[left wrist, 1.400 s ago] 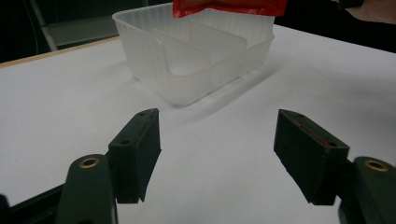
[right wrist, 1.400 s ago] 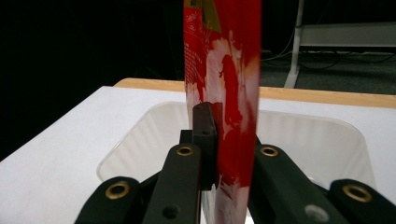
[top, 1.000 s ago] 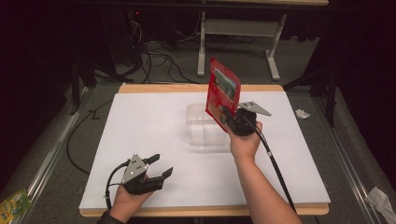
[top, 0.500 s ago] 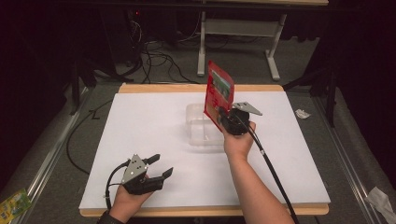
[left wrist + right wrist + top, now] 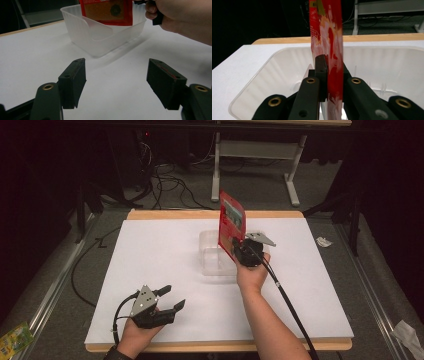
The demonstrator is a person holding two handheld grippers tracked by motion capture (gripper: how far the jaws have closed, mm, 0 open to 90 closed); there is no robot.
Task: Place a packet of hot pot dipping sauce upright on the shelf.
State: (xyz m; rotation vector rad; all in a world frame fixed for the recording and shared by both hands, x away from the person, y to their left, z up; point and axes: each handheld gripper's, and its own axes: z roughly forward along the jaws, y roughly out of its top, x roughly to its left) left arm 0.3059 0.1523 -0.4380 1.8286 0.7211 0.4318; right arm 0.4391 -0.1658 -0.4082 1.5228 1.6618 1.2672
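Note:
A red snack packet point(image 5: 231, 223) stands upright over a clear plastic tub point(image 5: 212, 261) in the middle of the white table. My right gripper point(image 5: 239, 249) is shut on the packet's lower edge, at the tub's right side. In the right gripper view the red packet point(image 5: 329, 45) rises between the closed jaws, with the tub point(image 5: 274, 67) right under it. My left gripper point(image 5: 169, 299) rests near the table's front left, open, nothing between its jaws. From the left gripper view, the tub point(image 5: 100, 41) and the packet's lower part point(image 5: 107, 11) lie ahead.
The white table top point(image 5: 150, 250) has a wooden rim at its front and back. Cables and a desk frame point(image 5: 260, 155) sit on the floor beyond. A crumpled wrapper point(image 5: 324, 241) lies off the right side, a yellow-green packet point(image 5: 12, 340) off the left.
My right gripper has carried the red packet leftward and down, from over the tub's far right side to low over the tub. The left gripper has stayed put.

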